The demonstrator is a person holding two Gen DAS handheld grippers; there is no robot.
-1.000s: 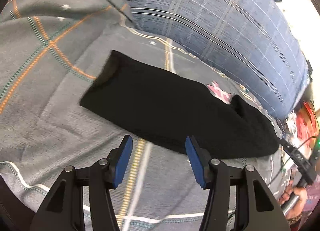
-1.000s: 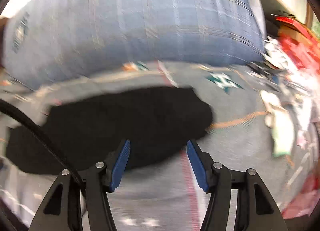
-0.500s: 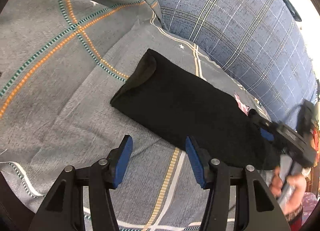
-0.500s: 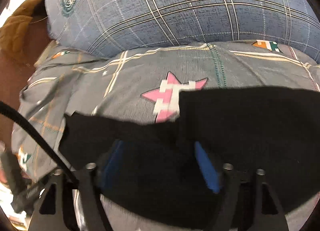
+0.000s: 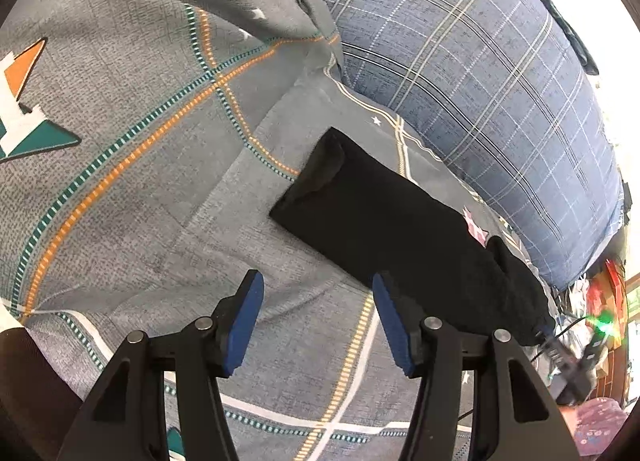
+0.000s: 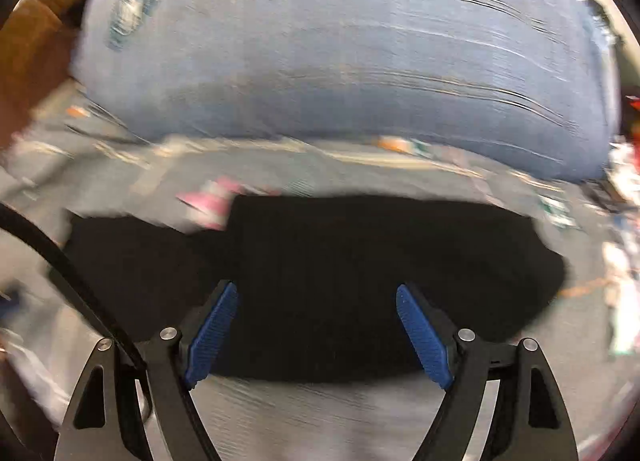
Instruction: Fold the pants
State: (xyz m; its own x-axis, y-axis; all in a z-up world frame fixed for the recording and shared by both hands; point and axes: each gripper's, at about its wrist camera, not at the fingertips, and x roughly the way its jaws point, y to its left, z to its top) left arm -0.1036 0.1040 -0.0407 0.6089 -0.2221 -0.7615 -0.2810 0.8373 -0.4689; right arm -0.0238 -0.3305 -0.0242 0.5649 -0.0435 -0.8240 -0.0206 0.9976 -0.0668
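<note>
Black pants (image 5: 384, 217) lie folded into a long strip on the grey patterned bedsheet (image 5: 152, 201). In the left wrist view the strip runs from the centre down to the right. My left gripper (image 5: 318, 321) is open and empty, just above the sheet at the strip's near edge. In the blurred right wrist view the pants (image 6: 320, 269) fill the middle. My right gripper (image 6: 318, 335) is open and empty over the thicker end of the strip.
A large blue plaid pillow (image 5: 500, 93) lies behind the pants; it also shows in the right wrist view (image 6: 340, 61). A raised fold of the grey sheet (image 5: 100, 61) is at the left. Clutter and a cable (image 5: 580, 341) sit at the far right.
The right gripper has pulled back from the pants and its view is moving and blurred. The left gripper has shifted, so the pants now sit further right in its view.
</note>
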